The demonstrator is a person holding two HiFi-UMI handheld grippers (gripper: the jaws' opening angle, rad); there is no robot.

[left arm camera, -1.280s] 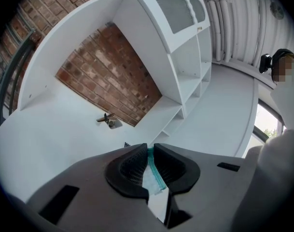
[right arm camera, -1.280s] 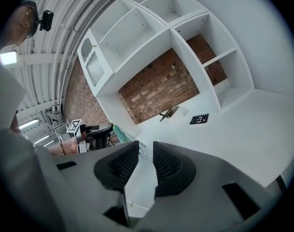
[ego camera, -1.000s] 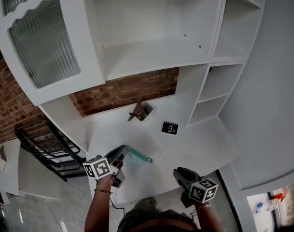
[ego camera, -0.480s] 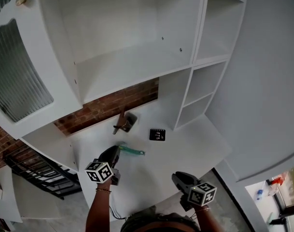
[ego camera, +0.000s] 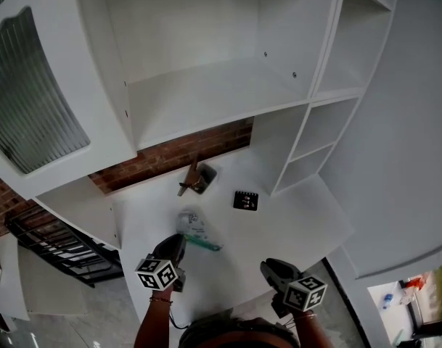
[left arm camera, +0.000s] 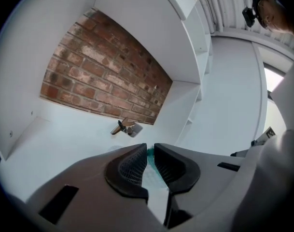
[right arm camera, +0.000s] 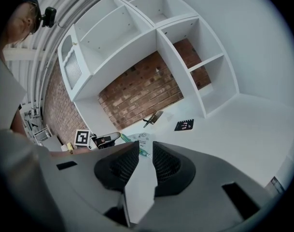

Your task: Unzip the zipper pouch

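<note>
Left gripper (left arm camera: 150, 150) clamps the teal edge of the zipper pouch (ego camera: 194, 225) on the table (ego camera: 297, 227), so next, I'd say, the right gripper (right arm camera: 146, 147), empty and barely parted, must catch the pull.

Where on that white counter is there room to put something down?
Free: the counter right of the black card, toward the open shelves. Crowded: the middle, where the left gripper holds the pouch, near the metal object.
</note>
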